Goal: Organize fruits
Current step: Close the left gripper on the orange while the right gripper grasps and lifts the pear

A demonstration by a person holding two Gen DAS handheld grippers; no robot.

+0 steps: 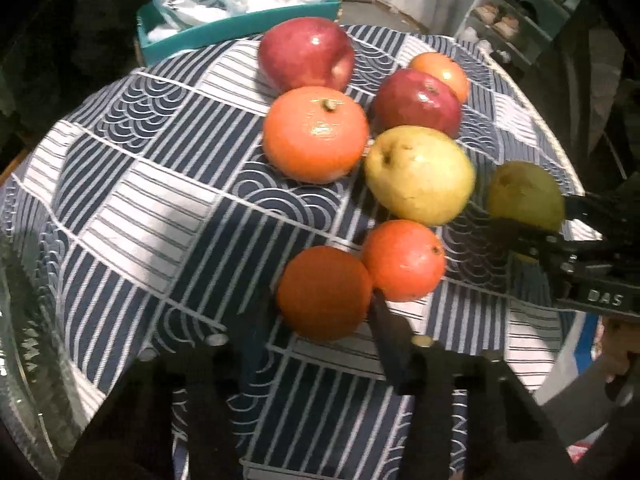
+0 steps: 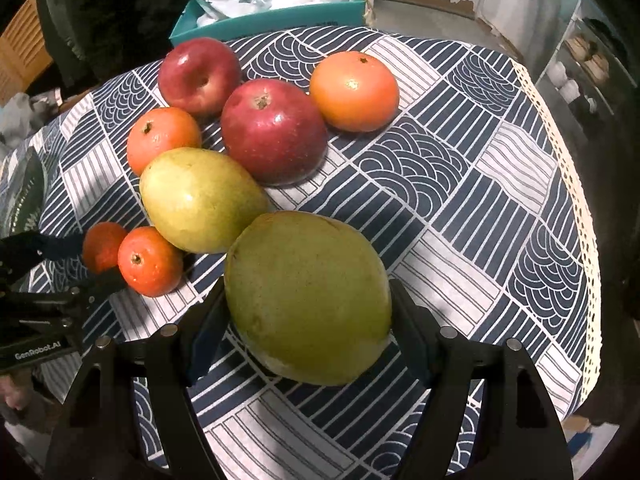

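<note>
Fruit cluster mid-tablecloth (image 2: pixel 460 184). My right gripper (image 2: pixel 308 336) clamps the green pear (image 2: pixel 308 300) near the front edge; my left gripper (image 1: pixel 320 320) pinches a small orange (image 1: pixel 324 292), another orange (image 1: pixel 404 260) touching it, yellow pear (image 1: pixel 418 176) just behind.

Fruit-strewn patterned tablecloth (image 2: pixel 460 184)

Both tongs are black, angular frames with round silver screws; the left tongs (image 2: pixel 60 280) bear white "GenRobot.AI" lettering, the right tongs (image 1: pixel 560 236) "DAS" in white.
</note>
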